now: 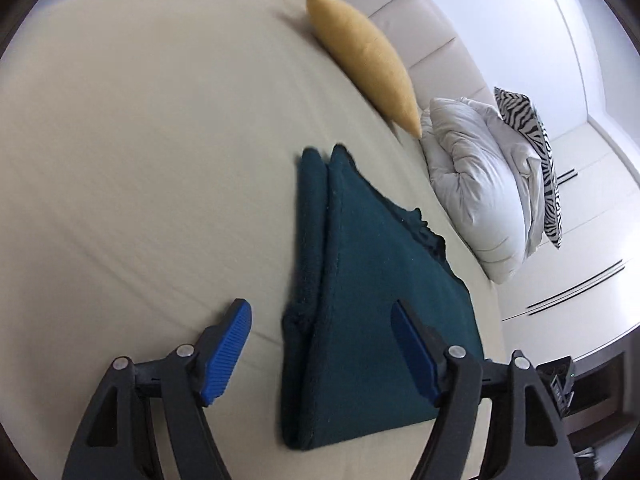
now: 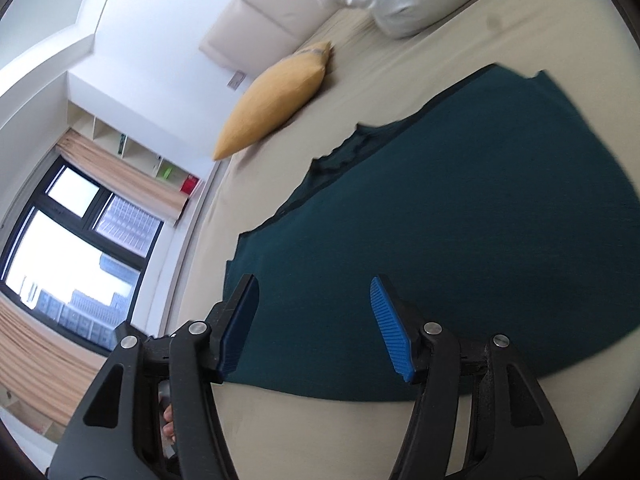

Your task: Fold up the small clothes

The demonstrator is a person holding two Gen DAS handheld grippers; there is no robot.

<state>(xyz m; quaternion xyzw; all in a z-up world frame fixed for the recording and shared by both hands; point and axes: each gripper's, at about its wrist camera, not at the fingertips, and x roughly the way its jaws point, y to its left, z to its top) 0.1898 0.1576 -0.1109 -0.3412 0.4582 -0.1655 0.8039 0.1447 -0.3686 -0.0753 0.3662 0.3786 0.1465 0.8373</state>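
Left gripper (image 1: 320, 344), black frame with blue ribbed pads: fingers (image 1: 226, 354) spread wide, holding nothing. The left pad hangs over bare sheet; the right pad sits over the near part of the garment, whether touching it cannot be told.

Right gripper (image 2: 316, 328), same make: fingers (image 2: 390, 330) about half spread, nothing clamped between them. Both pads stand over the near edge of the garment; contact cannot be told. A fingertip of the person's hand (image 2: 168, 420) shows behind the frame at lower left.

Dark teal knitted garment (image 1: 360, 300): lies on the bed, folded lengthwise into a long narrow shape. In the left wrist view it runs from between the fingers away toward the pillows, with a rolled thicker fold along its left side and a ragged layered edge on its right. In the right wrist view (image 2: 460, 220) it spreads broad and flat past the fingers to the right.

Cream fitted bed sheet (image 1: 140, 160): covers the bed, lightly creased, carrying the garment.

Mustard-yellow fabric cushion (image 1: 364, 60): beyond the garment, leaning at the cream padded headboard (image 1: 420, 20), apart from the garment.

White crumpled pillow (image 1: 476, 184): far right, beside the cushion's tip.

Black-and-white zebra-print cushion (image 1: 536, 152): behind the white pillow.

Dark-framed window with beige curtain (image 2: 72, 240): far left in the right wrist view.
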